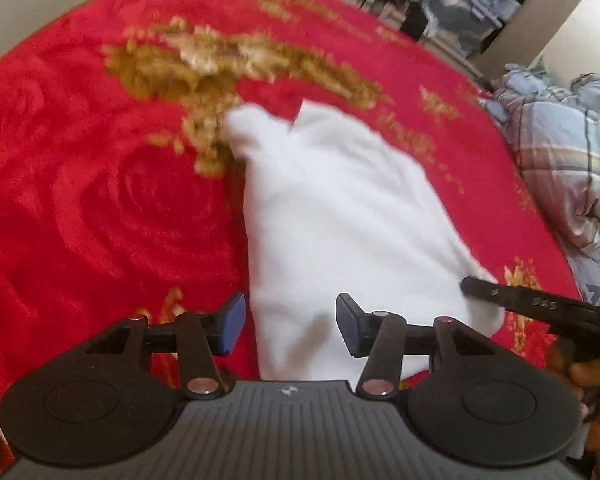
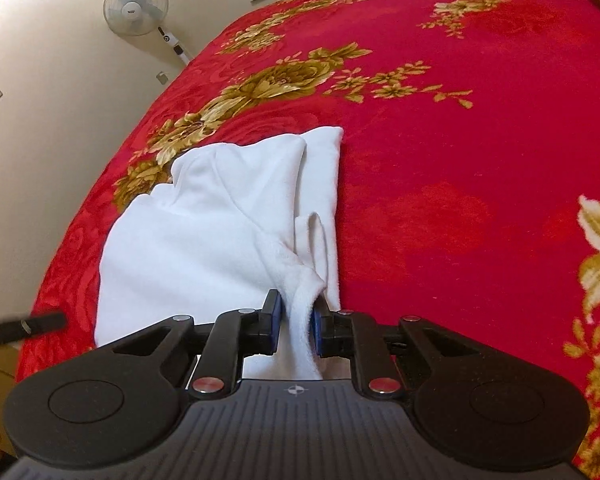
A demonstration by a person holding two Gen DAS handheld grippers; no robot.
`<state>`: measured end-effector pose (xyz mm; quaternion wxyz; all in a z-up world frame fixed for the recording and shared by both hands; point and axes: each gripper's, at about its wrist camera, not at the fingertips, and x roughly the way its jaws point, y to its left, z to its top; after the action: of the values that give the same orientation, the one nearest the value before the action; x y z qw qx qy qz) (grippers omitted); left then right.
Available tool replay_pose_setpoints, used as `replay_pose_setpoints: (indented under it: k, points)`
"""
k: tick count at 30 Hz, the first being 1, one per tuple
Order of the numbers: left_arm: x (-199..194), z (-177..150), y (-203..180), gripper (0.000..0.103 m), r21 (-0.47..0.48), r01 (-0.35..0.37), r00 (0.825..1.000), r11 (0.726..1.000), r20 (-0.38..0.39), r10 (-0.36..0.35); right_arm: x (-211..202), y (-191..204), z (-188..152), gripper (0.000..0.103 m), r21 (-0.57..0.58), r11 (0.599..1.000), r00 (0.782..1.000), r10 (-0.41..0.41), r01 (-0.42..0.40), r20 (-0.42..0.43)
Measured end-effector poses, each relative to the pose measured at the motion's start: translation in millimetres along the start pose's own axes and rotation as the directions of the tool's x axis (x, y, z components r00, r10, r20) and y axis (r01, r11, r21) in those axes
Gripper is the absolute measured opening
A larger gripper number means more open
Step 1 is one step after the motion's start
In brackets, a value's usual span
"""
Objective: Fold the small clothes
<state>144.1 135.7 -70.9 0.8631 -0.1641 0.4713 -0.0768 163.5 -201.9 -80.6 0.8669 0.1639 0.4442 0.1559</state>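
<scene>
Red blanket (image 2: 440, 184) | 1 white garment (image 2: 204, 220) | right gripper (image 2: 296, 328) clamps it | left gripper (image 1: 290, 326) apart

Soft matt white cloth (image 2: 204, 240) on plush red blanket (image 2: 460, 160).

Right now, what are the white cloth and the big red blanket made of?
The white garment looks like soft fleece or brushed cotton: matte, fuzzy along its edges, folding in limp creases. The red blanket looks like thick plush, probably synthetic: a slight sheen, with raised rose shapes pressed into its pile and gold flowers on it.
</scene>
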Motion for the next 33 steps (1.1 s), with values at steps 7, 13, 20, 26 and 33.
replay_pose_setpoints:
  k: [7, 13, 20, 26, 33]
  points:
    - [32, -3, 16, 0.058, -0.124, 0.043, 0.995, 0.991, -0.079, -0.053, -6, -1, -5, 0.017, -0.008, 0.999, 0.999, -0.039, 0.039, 0.004]
    - [15, 5, 20, 0.024, -0.135, 0.09, 0.995, 0.987, -0.036, -0.096, -18, -16, -7, 0.004, 0.059, 0.998, 1.0, -0.006, 0.006, 0.007]
    - [-5, 0, 33, 0.027, -0.089, 0.022, 0.995, 0.996, -0.094, -0.031, -27, -18, -17, 0.003, 0.168, 0.982, 0.994, 0.094, -0.083, -0.06]
    - [-33, -4, 12, 0.026, 0.108, 0.026, 0.998, 0.994, 0.05, -0.032, -14, 1, -32, 0.003, 0.022, 1.0, 0.994, 0.009, -0.007, -0.106]
    - [-23, -24, -10, 0.041, 0.282, -0.145, 0.989, 0.949, 0.03, 0.142, -11, 13, -40, 0.005, -0.105, 0.993, 0.995, -0.06, 0.052, -0.081]
